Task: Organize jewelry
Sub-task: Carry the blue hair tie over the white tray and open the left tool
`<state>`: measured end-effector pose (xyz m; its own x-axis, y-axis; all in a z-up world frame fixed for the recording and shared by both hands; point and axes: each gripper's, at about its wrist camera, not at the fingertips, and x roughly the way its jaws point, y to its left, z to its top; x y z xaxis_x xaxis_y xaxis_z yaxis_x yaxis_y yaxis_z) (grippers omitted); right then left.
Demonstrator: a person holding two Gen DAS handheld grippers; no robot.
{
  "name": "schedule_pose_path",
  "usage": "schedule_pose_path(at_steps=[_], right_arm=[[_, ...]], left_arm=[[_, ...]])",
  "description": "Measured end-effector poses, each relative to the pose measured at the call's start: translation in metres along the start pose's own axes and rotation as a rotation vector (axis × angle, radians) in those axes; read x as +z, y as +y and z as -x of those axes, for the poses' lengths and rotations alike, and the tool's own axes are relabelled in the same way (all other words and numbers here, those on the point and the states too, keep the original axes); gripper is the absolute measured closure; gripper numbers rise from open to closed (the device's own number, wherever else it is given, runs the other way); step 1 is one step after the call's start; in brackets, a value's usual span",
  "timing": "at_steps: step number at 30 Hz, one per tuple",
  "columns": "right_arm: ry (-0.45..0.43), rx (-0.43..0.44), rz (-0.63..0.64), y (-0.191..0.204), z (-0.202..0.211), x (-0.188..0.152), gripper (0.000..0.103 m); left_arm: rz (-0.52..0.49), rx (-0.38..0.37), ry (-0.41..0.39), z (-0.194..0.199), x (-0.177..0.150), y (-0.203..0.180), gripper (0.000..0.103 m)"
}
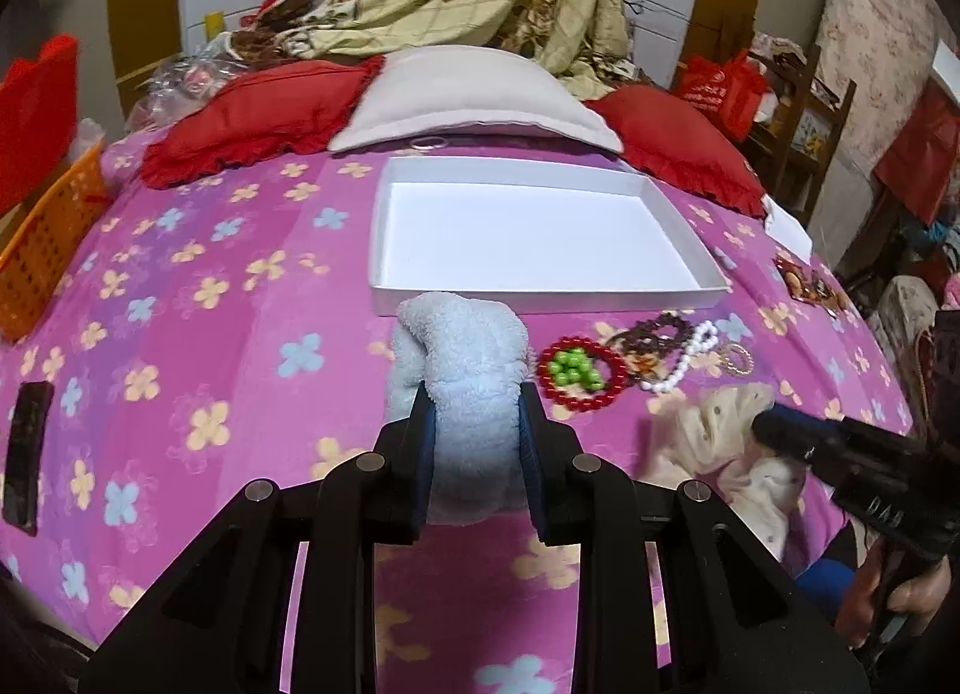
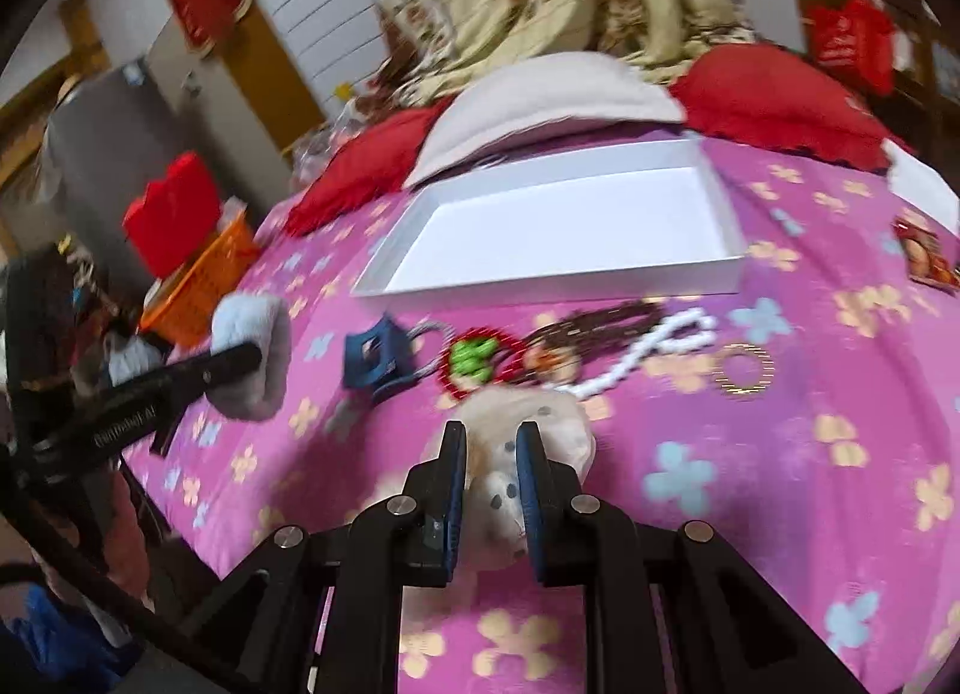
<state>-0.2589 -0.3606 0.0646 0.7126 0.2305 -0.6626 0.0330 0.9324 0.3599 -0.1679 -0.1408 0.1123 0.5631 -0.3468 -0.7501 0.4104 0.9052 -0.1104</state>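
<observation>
Between my left tongs [image 1: 474, 430] sits a pale blue fluffy scrunchie [image 1: 459, 370], pinched from both sides with the jaws only partly apart, so the soft bulk bulges out above them. My right tongs [image 2: 491, 484] are closed down on a cream scrunchie with dark dots [image 2: 528, 436]; the fabric is squeezed thin between the pads. I judge both are held ready to go into the box.

Underneath it all, the pink flowered bedspread [image 1: 198, 334] serves as my work surface. On it lies the white shallow box [image 1: 540, 232], empty and set square in front of me, just beyond the jewelry, which makes it the likely place for sorting.

Near the box's front edge the jewelry lies in a loose cluster: a red bead bracelet [image 1: 581, 373] ringed around green beads, a brown bead strand [image 1: 651, 334], a white pearl strand [image 1: 690, 355], and a thin gold bangle [image 2: 744, 370] a little apart. A blue hair claw [image 2: 375, 358] lies beside them.

Lettering on the tongs' arm is too blurred to read.
</observation>
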Motion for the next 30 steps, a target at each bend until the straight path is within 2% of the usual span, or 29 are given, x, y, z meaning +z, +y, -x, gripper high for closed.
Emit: schedule_pose_path(at_steps=[6,13,20,24,26,30], right_arm=[[-0.021,-0.007,-0.053,-0.022,0.008,0.001,0.087],[-0.016,0.016,-0.114,-0.043,0.008,0.015,0.087],[-0.076,0.046,-0.187,-0.069,-0.005,0.089,0.087],[-0.092,0.043,-0.197,-0.076,-0.04,0.142,0.087],[-0.065,0.051,-0.208,-0.078,-0.07,0.165,0.087],[0.009,0.035,-0.193,-0.071,-0.116,0.184,0.087]], left_arm=[[-0.061,-0.006,0.028,-0.013,0.0,-0.024,0.079],[-0.068,-0.024,0.045,-0.02,0.008,-0.031,0.079],[-0.035,-0.063,-0.004,-0.025,0.06,-0.014,0.079],[-0.003,-0.077,0.026,-0.064,0.105,0.002,0.079],[0.001,-0.067,0.057,-0.095,0.129,0.008,0.078],[0.011,-0.042,0.113,-0.149,0.158,0.017,0.078]])
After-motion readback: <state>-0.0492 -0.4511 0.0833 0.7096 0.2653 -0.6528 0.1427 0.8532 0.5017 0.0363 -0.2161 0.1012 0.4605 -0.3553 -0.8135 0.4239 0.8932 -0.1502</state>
